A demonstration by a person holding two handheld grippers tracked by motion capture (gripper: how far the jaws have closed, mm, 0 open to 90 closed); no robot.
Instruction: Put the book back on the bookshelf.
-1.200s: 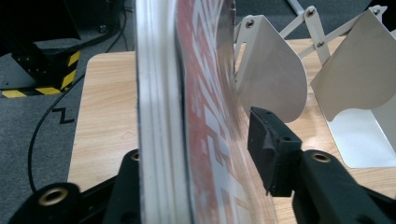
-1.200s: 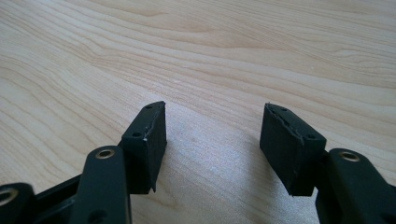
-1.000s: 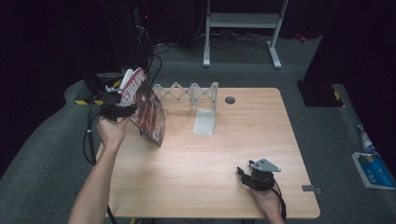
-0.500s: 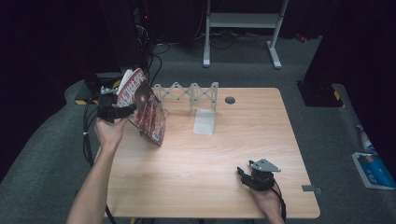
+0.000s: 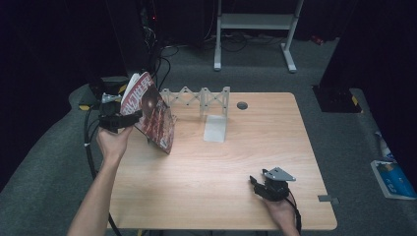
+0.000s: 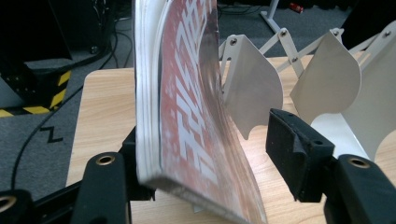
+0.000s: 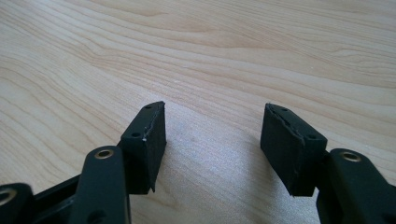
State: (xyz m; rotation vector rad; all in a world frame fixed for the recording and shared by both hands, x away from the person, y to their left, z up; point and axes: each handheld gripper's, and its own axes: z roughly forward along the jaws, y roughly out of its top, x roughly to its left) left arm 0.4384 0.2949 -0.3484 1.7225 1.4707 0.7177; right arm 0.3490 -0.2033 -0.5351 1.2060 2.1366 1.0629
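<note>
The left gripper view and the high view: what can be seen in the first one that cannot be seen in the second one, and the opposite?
The left gripper view reveals the magazine's stacked page edges and a gap between the cover and the right-hand pad; these jaws have just been opening, the magazine between them.

The high view adds the right gripper resting near the table's front edge, and the person's forearms.

Both show the red magazine, the white folding rack and the wooden tabletop.
</note>
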